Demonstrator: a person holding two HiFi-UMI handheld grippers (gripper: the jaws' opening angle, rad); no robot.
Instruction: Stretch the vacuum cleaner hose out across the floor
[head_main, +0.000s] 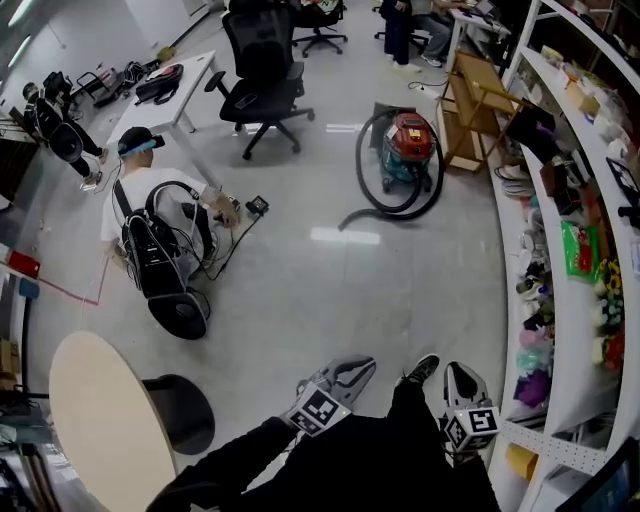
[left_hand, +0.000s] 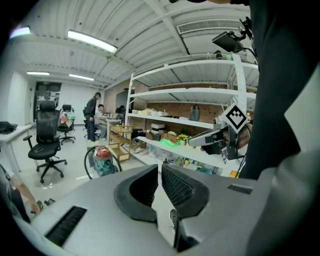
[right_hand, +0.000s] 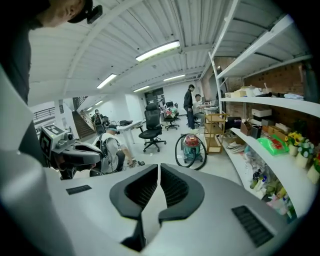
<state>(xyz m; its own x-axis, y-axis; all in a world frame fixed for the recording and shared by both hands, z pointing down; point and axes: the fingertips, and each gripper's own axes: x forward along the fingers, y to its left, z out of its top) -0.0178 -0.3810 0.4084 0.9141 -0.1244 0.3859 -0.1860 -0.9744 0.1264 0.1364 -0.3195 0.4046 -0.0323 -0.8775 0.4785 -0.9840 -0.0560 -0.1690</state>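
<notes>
The red and teal vacuum cleaner (head_main: 410, 150) stands on the grey floor far ahead, by the shelving. Its black hose (head_main: 368, 185) loops around the canister, and the free end lies on the floor to the left. Both gripper views show the vacuum cleaner (left_hand: 103, 161) (right_hand: 191, 147) in the distance. My left gripper (head_main: 362, 364) and right gripper (head_main: 456, 368) are held low in front of me, both shut with nothing between the jaws. They are side by side and far from the hose. The left gripper view shows the left gripper (left_hand: 160, 168) shut, the right gripper view the right gripper (right_hand: 159, 168) shut.
A person (head_main: 150, 215) crouches on the floor at the left with black gear. A black office chair (head_main: 262, 80) and a white desk (head_main: 185, 85) stand behind. A round table (head_main: 100, 420) is near left. Loaded white shelves (head_main: 560, 300) run along the right, a wooden rack (head_main: 480, 100) beyond.
</notes>
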